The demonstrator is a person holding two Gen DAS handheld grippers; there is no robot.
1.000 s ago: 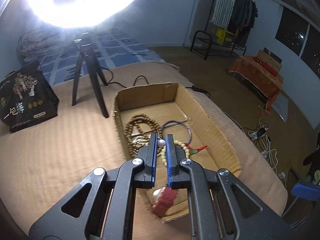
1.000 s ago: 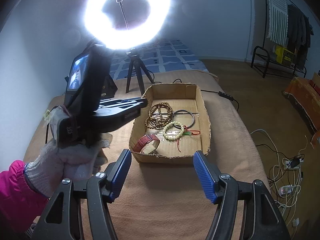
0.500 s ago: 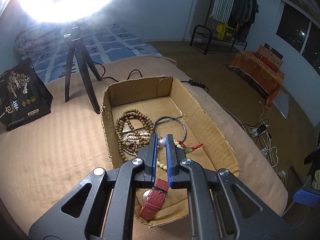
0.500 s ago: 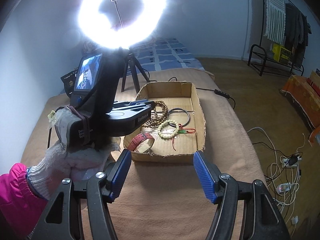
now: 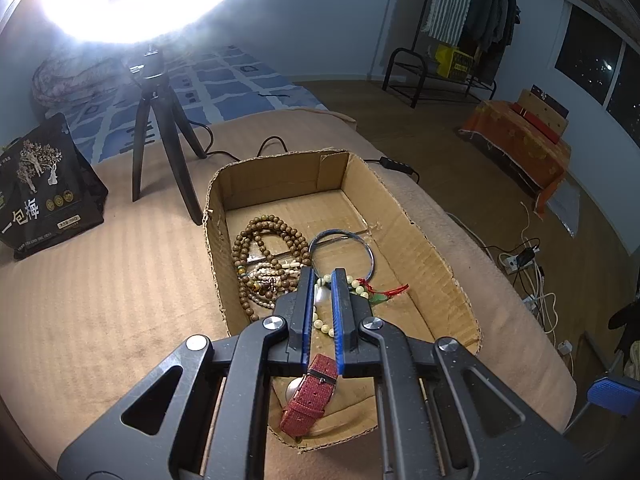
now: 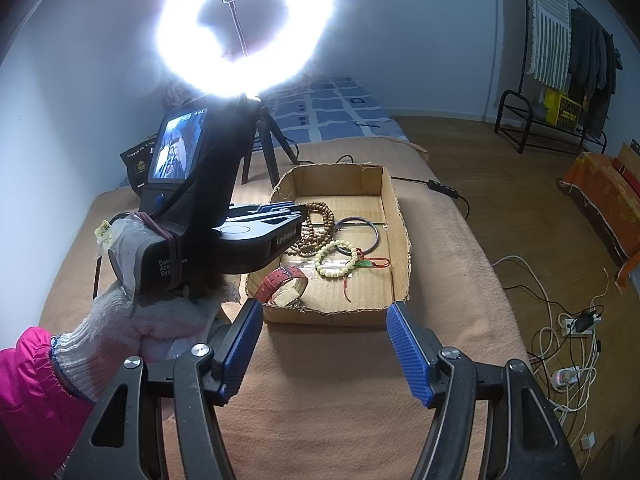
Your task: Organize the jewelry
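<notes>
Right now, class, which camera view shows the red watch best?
The right wrist view: the watch lies whole and unblocked in the box. In the left wrist view, the left claw covers its face.

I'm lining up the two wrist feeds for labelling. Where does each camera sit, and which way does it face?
Left wrist: sits on the left gripper, above the cardboard box, facing down onto the red-strap watch; only its nearly closed fingers show.
Right wrist: sits on the right gripper, back from the box, facing the ring light; open fingers, gloved left hand, pink sleeve.
Shared: box, beads, watch, tripod.
</notes>
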